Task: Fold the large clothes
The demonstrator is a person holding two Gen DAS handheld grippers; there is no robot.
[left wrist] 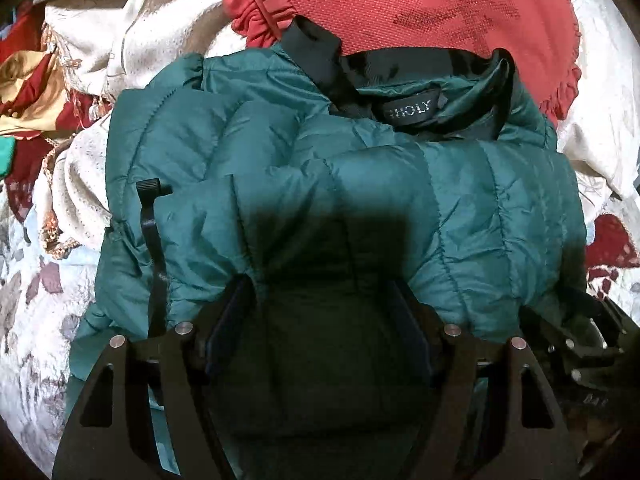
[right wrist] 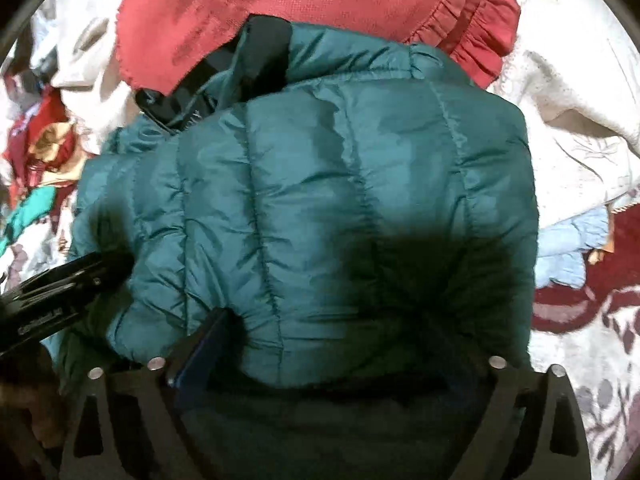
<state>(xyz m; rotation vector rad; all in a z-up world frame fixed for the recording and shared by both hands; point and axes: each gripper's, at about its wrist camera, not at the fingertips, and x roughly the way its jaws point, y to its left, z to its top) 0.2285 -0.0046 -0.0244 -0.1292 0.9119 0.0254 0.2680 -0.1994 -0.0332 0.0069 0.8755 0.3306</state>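
Two hand-held grippers are on one garment: a green quilted puffer jacket (left wrist: 340, 184) lying bundled on a bed with a floral bedspread (left wrist: 36, 320), its black collar (left wrist: 424, 64) at the far end against a red ruffled cushion (left wrist: 400, 8). My left hand-held gripper (left wrist: 320, 312) has its fingers spread wide, with the near edge of the jacket bulging between them; I cannot tell whether they are bearing on the cloth or only framing it. My right hand-held gripper (right wrist: 332, 344) stands the same way on the right half, jaws wide apart, padding swelling up between them.

To do this fold well, I judge both grips should take the near hem at matching spots, bite through all the layers, then lift and carry the edge far toward the collar together, so the slippery shell does not slide and the fold line stays square. Pressing out trapped air afterwards should keep it from springing open.

Much is unclear. My fingertips are lost in deep shadow under the puffed fabric, so contact is a guess. A black strap (left wrist: 154, 248) hangs at the near left, its lower end hidden. The sleeves seem tucked in, but I cannot trace them. Other cloths (left wrist: 120, 28) crowd the far left, too jumbled to sort.
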